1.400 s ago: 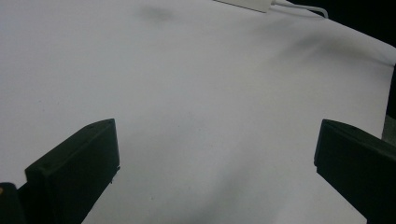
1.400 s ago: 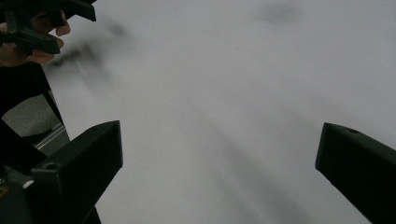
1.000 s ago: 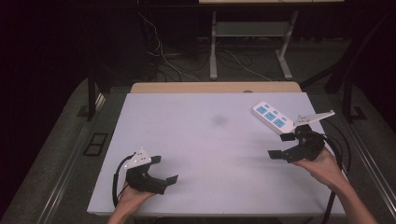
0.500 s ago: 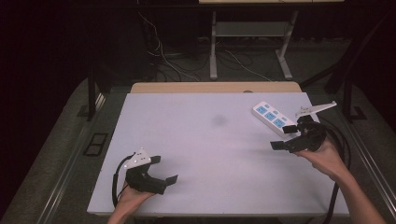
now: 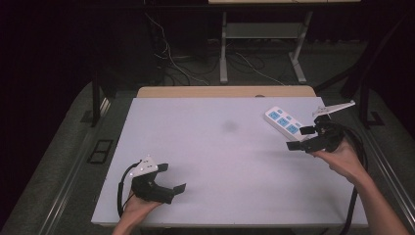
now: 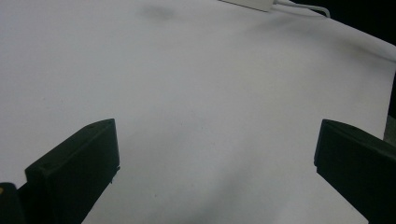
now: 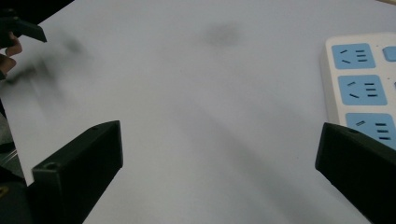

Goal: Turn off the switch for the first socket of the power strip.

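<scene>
High view: the power strip [image 5: 283,123] lies flat, its long axis slanting away from the right gripper [image 5: 300,138], just beside its fingers [image 5: 307,130]. Both grippers gape wide, holding nothing (left gripper [image 5: 172,178] well apart, low on the counter [image 5: 215,147]).

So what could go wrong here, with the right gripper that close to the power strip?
1. The right gripper hangs open beside the power strip, offset to one side; closing from here would likely clip only an edge or push it.
2. The strip lies near the table's far right corner, so a shove could slide it toward the edge.
3. The gripper's trailing cable loops beside the wrist and might snag.
</scene>
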`<state>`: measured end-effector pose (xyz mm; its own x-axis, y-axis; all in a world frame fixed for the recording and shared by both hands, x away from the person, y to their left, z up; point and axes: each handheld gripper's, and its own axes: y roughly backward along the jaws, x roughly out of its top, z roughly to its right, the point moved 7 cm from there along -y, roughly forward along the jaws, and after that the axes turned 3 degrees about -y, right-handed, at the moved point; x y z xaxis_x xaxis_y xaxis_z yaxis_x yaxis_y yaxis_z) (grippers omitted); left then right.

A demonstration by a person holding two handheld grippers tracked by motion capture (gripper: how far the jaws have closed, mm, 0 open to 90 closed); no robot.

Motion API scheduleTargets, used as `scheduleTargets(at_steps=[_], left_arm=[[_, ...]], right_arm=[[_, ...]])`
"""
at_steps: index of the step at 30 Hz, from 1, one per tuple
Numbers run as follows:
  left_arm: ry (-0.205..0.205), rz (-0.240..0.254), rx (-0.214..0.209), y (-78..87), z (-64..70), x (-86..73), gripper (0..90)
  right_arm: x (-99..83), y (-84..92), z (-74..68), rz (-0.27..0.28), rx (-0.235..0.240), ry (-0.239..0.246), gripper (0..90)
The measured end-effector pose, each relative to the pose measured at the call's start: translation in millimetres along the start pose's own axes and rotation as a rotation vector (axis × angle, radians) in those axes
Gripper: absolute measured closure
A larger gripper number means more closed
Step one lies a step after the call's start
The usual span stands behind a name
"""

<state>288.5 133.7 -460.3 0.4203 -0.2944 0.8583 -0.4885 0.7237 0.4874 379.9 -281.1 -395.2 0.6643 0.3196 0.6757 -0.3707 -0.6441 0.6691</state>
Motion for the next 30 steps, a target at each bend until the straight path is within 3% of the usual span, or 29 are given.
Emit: scheduleTargets(at_steps=[30], left_arm=[[0.002,-0.002,-0.001,0.1,-1.0,-0.6,0.0]], right_arm=[[32.6,-0.1,41.3,0.004,-0.077,-0.044,0.7]])
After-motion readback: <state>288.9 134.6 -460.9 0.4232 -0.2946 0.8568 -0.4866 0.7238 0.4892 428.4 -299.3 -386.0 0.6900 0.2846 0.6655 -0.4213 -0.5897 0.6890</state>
